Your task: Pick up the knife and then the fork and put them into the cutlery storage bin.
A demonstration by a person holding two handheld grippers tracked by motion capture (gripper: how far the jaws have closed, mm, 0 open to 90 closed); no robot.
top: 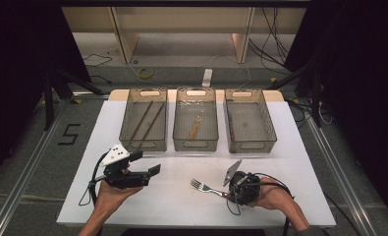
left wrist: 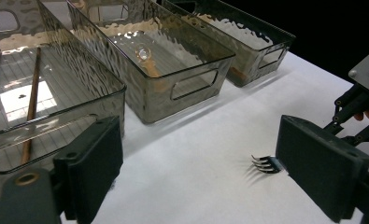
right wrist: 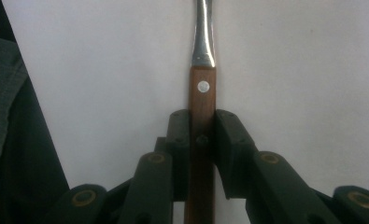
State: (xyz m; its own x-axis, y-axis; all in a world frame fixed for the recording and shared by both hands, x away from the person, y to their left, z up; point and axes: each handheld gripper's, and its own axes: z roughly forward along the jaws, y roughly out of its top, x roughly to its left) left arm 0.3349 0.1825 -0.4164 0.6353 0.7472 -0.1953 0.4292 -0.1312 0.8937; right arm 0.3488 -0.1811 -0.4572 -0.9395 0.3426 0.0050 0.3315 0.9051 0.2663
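- Right gripper (top: 227,192): near the front edge of the table (top: 290,147), right of centre. Its jaws are clamped on the wooden handle of a fork (top: 205,187). In the right gripper view the pads press the handle (right wrist: 202,140) from both sides, just below the rivet; the steel neck runs straight up out of the frame.
- Fork: lies low over the white surface, tines pointing towards the left edge. Whether it rests on the sheet or is lifted clear, I cannot tell. In the left gripper view the tines (left wrist: 262,164) peek out from behind a jaw and cast a shadow on the sheet.
- Left gripper (top: 150,163): near the front left corner, held above the surface, jaws spread wide with nothing between them. It points towards the right edge.
- Three clear bins stand in a row along the back edge, just beside one another.
- Left bin (top: 143,143): two brown sticks (top: 147,120) lying lengthwise.
- Middle bin (top: 195,145): one wooden utensil (top: 195,126), too blurred to identify.
- Right bin (top: 250,144): contents not discernible.
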